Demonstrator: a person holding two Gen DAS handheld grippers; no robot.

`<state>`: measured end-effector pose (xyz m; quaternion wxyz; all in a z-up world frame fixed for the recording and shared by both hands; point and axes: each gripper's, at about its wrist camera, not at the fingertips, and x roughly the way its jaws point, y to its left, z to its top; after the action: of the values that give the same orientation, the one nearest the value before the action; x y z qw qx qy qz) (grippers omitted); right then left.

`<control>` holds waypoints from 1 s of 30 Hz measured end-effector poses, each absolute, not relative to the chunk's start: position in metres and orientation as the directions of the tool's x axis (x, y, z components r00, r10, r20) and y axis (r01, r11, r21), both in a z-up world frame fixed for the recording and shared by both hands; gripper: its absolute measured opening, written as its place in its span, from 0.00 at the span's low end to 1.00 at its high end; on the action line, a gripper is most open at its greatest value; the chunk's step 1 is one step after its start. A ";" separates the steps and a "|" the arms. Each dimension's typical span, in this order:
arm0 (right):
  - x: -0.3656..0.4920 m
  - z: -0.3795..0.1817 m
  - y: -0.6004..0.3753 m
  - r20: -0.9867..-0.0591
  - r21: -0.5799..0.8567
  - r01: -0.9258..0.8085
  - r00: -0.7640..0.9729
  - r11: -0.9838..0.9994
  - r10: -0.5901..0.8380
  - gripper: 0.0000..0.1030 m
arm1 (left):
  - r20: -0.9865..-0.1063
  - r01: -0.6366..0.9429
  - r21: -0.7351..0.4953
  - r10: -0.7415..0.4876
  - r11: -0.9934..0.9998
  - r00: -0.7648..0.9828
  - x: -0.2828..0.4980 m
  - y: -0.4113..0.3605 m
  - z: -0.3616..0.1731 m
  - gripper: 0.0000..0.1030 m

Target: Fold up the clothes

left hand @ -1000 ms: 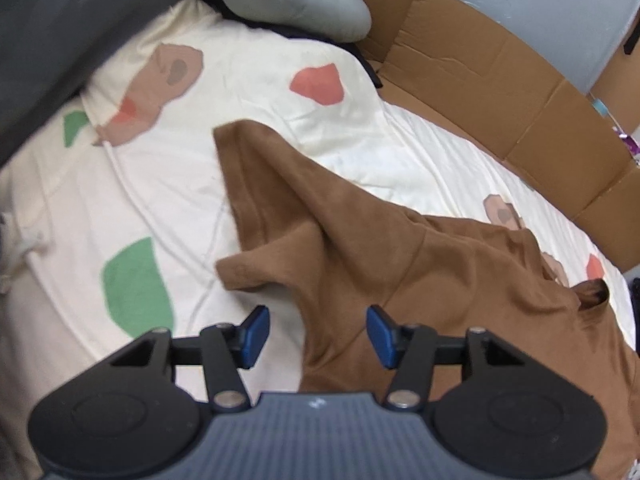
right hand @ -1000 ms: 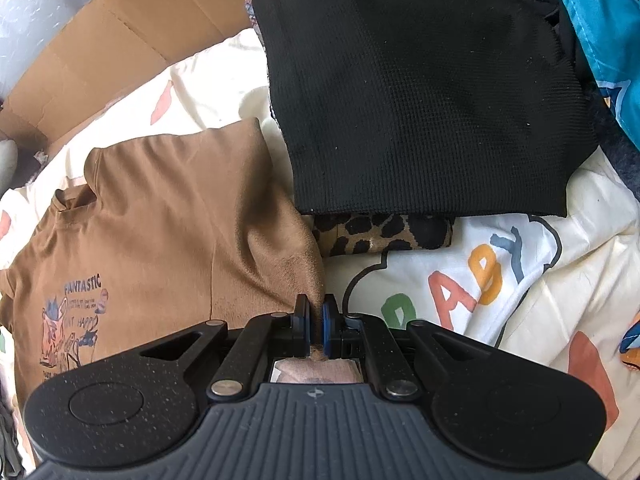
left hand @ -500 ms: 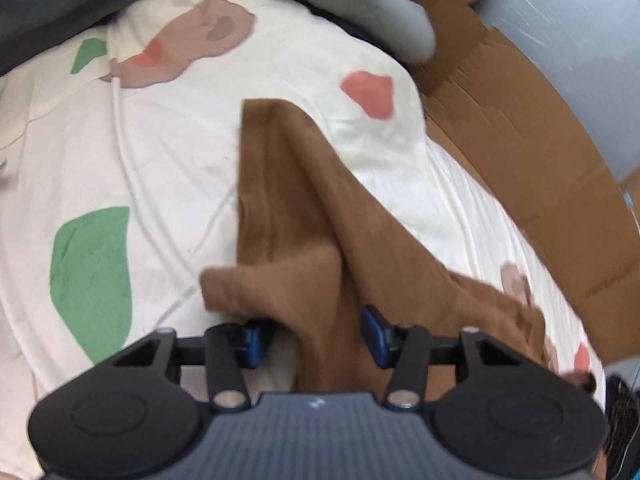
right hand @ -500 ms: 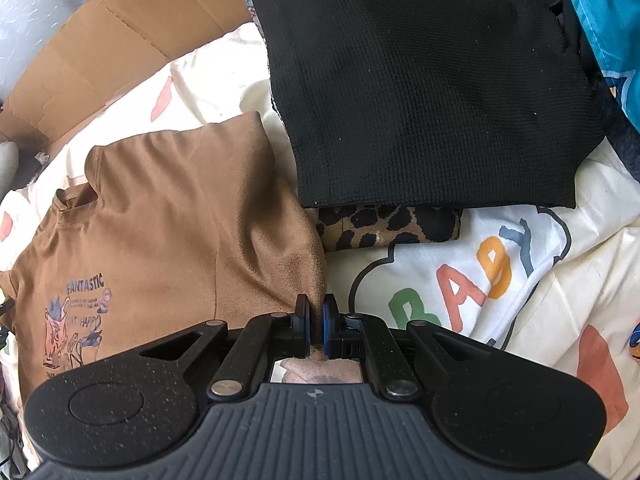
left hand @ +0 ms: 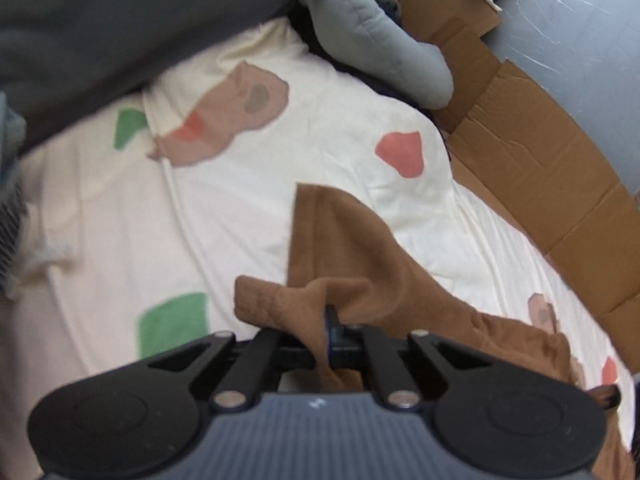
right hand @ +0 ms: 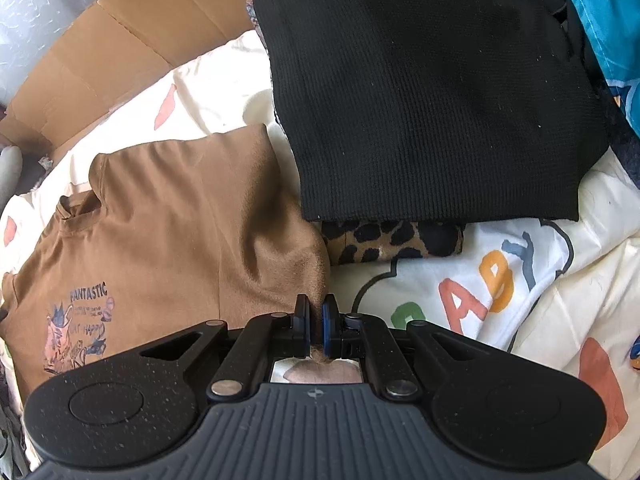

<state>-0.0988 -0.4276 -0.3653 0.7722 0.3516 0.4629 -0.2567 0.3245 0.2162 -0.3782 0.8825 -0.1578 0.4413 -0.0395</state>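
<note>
A brown T-shirt with a blue and pink print lies spread on the patterned cream sheet. My right gripper is shut on its near corner, a pinch of brown cloth showing between the blue pads. In the left wrist view the same brown T-shirt is bunched and lifted off the sheet, and my left gripper is shut on a fold of it; the cloth drapes over the left pad and hides it.
A folded black knit garment rests on a leopard-print piece right of the shirt. Cardboard lines the far edge of the bed. A grey pillow and dark bedding lie at the far left; a blue printed fabric at far right.
My left gripper went from open around the shirt's fold to shut on it, and the cloth rose with it. The right gripper kept its hold and barely shifted.
</note>
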 end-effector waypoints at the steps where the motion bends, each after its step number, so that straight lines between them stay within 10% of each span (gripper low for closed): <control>1: -0.098 -0.365 -0.427 -0.895 0.306 0.721 0.441 0.622 -0.070 0.04 | -0.768 -0.066 -0.301 -0.201 0.951 0.608 0.323 0.219 -0.375 0.03; 30: -0.075 -0.354 -0.409 -0.896 0.299 0.628 0.443 0.719 -0.014 0.04 | -0.847 -0.179 -0.126 -0.012 0.976 0.532 0.188 0.318 -0.346 0.03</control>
<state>-0.0751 -0.4088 -0.3538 0.7890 0.3151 0.4867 -0.2034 0.1884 0.3182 -0.3463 0.8696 -0.0991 0.4814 0.0483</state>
